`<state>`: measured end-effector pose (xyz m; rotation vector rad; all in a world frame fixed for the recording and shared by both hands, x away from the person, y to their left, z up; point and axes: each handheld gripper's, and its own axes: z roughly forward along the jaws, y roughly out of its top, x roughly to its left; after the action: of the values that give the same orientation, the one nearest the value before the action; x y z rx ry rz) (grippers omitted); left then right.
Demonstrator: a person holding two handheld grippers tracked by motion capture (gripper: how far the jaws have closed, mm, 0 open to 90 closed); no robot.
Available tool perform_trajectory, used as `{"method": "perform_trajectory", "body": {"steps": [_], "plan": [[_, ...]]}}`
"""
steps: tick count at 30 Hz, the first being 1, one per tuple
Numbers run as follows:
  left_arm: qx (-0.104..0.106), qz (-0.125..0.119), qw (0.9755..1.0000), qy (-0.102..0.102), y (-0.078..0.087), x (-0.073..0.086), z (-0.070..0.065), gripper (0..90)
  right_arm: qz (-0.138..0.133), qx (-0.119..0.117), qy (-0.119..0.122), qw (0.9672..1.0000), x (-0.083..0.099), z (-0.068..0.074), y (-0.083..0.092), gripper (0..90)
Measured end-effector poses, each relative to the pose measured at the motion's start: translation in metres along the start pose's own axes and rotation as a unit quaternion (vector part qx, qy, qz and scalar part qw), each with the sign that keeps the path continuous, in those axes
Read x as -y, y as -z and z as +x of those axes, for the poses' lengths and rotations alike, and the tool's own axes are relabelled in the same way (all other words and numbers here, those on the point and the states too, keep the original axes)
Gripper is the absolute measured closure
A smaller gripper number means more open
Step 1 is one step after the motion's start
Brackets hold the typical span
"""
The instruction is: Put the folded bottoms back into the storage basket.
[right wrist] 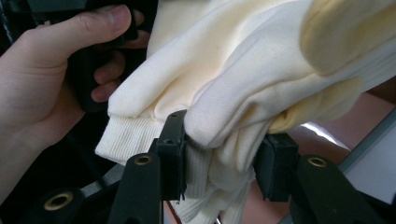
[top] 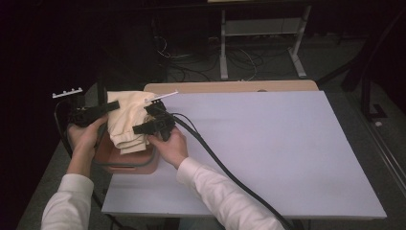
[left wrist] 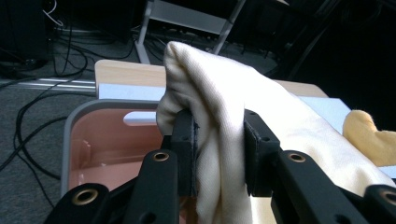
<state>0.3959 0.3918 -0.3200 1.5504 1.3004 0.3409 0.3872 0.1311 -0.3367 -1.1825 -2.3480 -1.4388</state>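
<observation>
A folded cream garment hangs over a pink bin with a grey rim at the table's left edge. My left gripper holds its far left side; the left gripper view has the cream cloth pinched between both jaws, with the bin's pink inside below. My right gripper grips the near right side. In the right gripper view the garment's folds and ribbed cuff bunch between the jaws, and the person's other hand shows at left.
A large pale sheet covers the wooden table. A thick black cable trails from my right gripper across the sheet's near left. Table legs and loose cables lie on the floor beyond.
</observation>
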Motion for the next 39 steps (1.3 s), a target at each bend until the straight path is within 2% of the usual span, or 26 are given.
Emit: {"method": "perform_trajectory", "body": {"steps": [9, 16, 23, 26, 27, 29, 31, 34, 39], "plan": [[-0.011, 0.013, 0.9999, 0.003, -0.008, 0.009, 0.009, 69.3, 0.01, 0.008, -0.004, 0.9999, 0.009, -0.004, -0.016, 57.5], [-0.018, 0.027, 0.9994, 0.015, -0.013, 0.017, 0.016, 69.2, 0.019, 0.008, -0.011, 0.9997, 0.017, -0.007, -0.028, 56.9], [-0.023, 0.035, 0.999, 0.014, -0.014, 0.019, 0.018, 68.5, 0.029, 0.006, -0.014, 0.9995, 0.022, -0.006, -0.036, 53.7], [-0.03, 0.04, 0.9986, 0.017, -0.015, 0.018, 0.018, 59.2, 0.035, 0.003, -0.012, 0.9993, 0.021, -0.008, -0.035, 46.4], [-0.034, 0.042, 0.9984, 0.016, -0.015, 0.018, 0.017, 52.6, 0.037, -0.005, -0.01, 0.9992, 0.019, -0.01, -0.033, 41.6], [-0.035, 0.034, 0.9987, 0.018, -0.014, 0.017, 0.016, 50.2, 0.039, -0.003, -0.007, 0.9992, 0.018, -0.01, -0.032, 41.2], [-0.038, 0.033, 0.9986, 0.014, -0.014, 0.016, 0.013, 46.8, 0.035, 0.003, 0.008, 0.9994, 0.016, -0.01, -0.028, 39.5], [-0.048, 0.038, 0.9981, 0.005, -0.016, 0.014, 0.008, 37.2, 0.029, 0.007, 0.025, 0.9992, 0.01, -0.011, -0.016, 33.5], [-0.043, 0.04, 0.9983, -0.002, -0.018, 0.011, -0.001, 31.2, 0.028, 0.014, 0.039, 0.9988, 0.005, -0.015, -0.006, 26.8]]}}
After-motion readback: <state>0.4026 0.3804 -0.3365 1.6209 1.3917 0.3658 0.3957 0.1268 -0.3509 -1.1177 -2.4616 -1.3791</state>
